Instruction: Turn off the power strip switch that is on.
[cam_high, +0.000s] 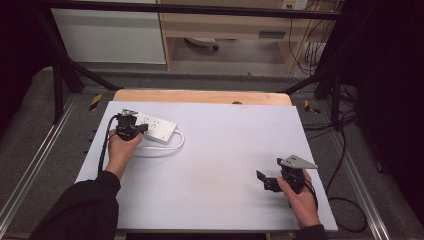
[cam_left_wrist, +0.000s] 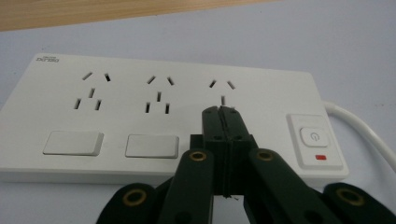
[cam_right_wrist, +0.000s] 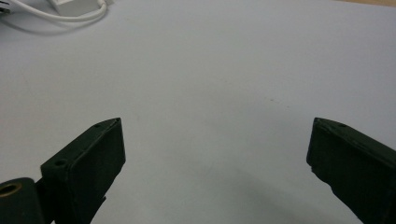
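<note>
Pressed together with nothing between its jaws, the left gripper (cam_left_wrist: 223, 112) hovers at the centre of its own view, tips over the third socket group of a white power strip (cam_left_wrist: 154, 116), just left of the switch (cam_left_wrist: 314, 136) with its red mark at right centre. Whether the tips touch the plastic cannot be told. The closed jaws look set to work as a single prod; if the switch is the aim, the tips would do best to slide right and come down square on the button, gently, so the light strip does not skid on the sheet. In the high view the left gripper (cam_high: 142, 128) sits at upper left over the strip (cam_high: 157, 127), whose cord (cam_high: 170, 147) loops below it. At lower right of the high view the right gripper (cam_high: 262, 178) rests with its jaws spread wide and holding nothing, well apart from the strip, above the pale table (cam_high: 225, 150). No box, tray or other container stands on it.
</note>
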